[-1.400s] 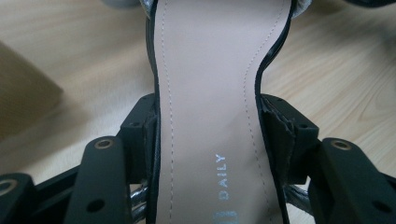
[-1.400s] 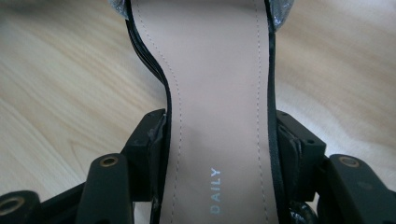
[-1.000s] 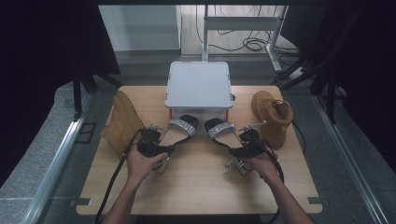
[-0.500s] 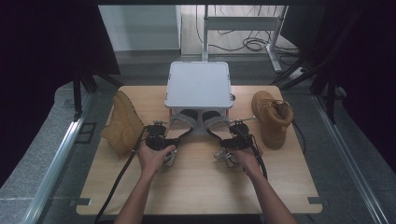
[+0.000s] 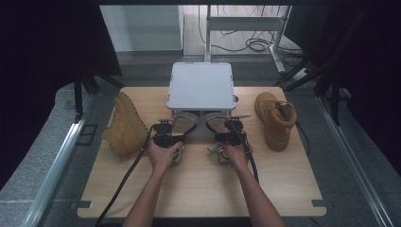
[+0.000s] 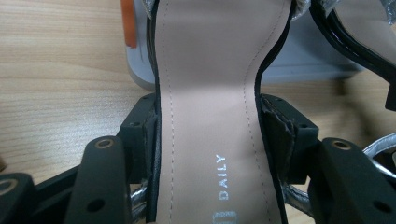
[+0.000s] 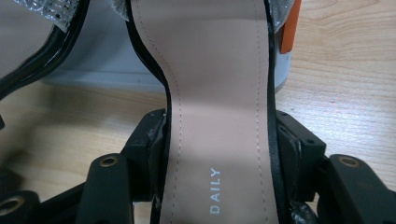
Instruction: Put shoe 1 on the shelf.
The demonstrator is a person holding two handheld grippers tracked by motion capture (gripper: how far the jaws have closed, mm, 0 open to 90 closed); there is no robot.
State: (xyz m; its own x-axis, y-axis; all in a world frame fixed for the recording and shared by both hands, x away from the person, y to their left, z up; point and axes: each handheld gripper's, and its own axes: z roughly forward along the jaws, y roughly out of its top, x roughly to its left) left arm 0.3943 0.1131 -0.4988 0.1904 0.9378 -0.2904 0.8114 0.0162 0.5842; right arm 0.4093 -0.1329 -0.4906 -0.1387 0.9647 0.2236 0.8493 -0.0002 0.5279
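Note:
A black sandal with a beige insole marked DAILY (image 6: 210, 93) sits between the pads of my left gripper (image 6: 210, 135), which press on its narrow waist. My right gripper (image 7: 219, 140) is shut the same way on the matching sandal (image 7: 219, 84). From above, the left sandal (image 5: 183, 124) and the right sandal (image 5: 215, 123) lie side by side, toes at the front edge of a grey box (image 5: 201, 85). The left gripper (image 5: 174, 132) and the right gripper (image 5: 226, 133) sit just behind them, each in a hand.
A tan boot (image 5: 125, 125) lies on its side at the table's left. A second tan boot (image 5: 275, 118) stands at the right. The wooden table (image 5: 198, 189) has free room in front. Cables trail from both grippers toward the near edge.
Both hands have carried the sandals inward and forward. The sandals, first spread apart and angled, now lie parallel with their toes at the grey box.

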